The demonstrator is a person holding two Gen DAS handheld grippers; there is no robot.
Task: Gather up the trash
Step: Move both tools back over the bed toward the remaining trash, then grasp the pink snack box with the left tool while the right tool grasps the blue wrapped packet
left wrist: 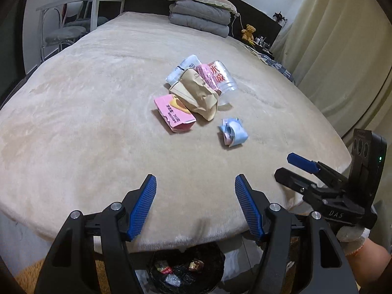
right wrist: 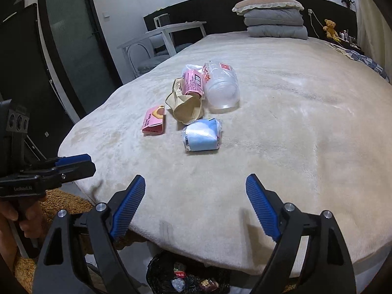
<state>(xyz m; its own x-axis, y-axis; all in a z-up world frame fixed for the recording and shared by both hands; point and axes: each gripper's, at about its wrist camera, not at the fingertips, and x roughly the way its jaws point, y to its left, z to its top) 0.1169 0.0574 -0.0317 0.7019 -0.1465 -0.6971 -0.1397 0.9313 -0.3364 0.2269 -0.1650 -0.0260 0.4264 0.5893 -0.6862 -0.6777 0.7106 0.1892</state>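
A pile of trash lies mid-bed: a pink carton (left wrist: 175,116) (right wrist: 154,120), a brown paper bag (left wrist: 196,93) (right wrist: 186,106), a pink wrapper (left wrist: 207,76) (right wrist: 192,82), a clear plastic bottle (left wrist: 224,78) (right wrist: 221,85), a white packet (left wrist: 182,69), and a blue-white wrapper (left wrist: 232,132) (right wrist: 202,134) nearest me. My left gripper (left wrist: 195,181) (right wrist: 73,163) is open and empty over the bed's near edge. My right gripper (right wrist: 194,180) (left wrist: 291,165) is open and empty beside it.
A black-lined trash bin (left wrist: 187,268) (right wrist: 188,275) with wrappers inside stands on the floor below the bed edge (left wrist: 196,230). Folded grey blankets and a pillow (left wrist: 199,12) sit at the headboard. A white table with chair (left wrist: 80,17) stands left; curtains (left wrist: 343,49) hang right.
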